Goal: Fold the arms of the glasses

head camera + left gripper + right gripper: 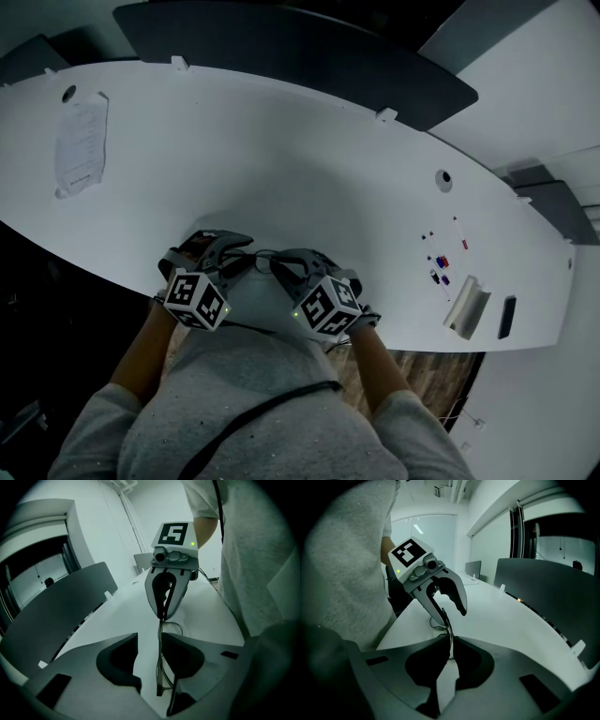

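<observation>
Grips the glasses (pixel 161 630) with the right gripper (pixel 451 638) closed at the table's (pixel 281 169) near edge, and straddles one arm (pixel 159 672), lying lengthwise along the gap, with the left gripper's (pixel 150 639) parted jaws.

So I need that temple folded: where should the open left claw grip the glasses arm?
Probably near the free end of the glasses arm, closing the left claw across its thin sides: it runs lengthwise between the open jaws, and the right claw pins it farther along.
</observation>
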### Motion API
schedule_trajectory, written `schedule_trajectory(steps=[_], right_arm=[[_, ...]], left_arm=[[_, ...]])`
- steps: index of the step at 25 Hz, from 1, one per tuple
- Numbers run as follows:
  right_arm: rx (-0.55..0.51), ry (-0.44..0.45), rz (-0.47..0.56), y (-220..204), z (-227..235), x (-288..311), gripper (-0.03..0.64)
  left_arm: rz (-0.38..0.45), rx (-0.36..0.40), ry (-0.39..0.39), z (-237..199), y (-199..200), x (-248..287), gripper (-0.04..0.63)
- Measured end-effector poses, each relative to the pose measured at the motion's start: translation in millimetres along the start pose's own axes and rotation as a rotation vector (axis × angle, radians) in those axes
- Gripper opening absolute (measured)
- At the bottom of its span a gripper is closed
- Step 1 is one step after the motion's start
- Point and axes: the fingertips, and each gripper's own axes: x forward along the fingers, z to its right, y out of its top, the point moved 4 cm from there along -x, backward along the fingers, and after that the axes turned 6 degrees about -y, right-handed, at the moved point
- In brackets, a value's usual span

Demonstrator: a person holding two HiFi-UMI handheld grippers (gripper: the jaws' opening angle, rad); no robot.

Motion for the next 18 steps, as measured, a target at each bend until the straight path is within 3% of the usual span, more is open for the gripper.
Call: schedule_trajectory(steps=[5,8,11,13,18], right_arm=[[-0.052,0.005,-0.025,-2.3,-5.5,6.7,0.031],[-0.097,-0.004,-0.036,-2.2,-6.6,8.9,0.031],[-0.11,-0.01,-0.04,-2.0,-6.5,10.8,0.031],[-0.107,-0.008,-0.042,-1.6,-6.2,11.8,0.031],[-0.115,-0.005,-0.051,-3.0,-6.2,12.3,0.029]], left_arm=[[0.012,0.028,0.002,5.0,-2.7,-3.9,0.156],[-0.027,0.166,-0.018,12.6,-3.2,-3.9,0.156],[-0.096,0.321,-0.082,24.2,-7.4,-0.3,0.209],[-0.082,0.307,-0.073,23.6,-7.5,-0.8,0.209],[-0.003,0.135,-0.015,13.9,-5.0,-9.8,0.209]])
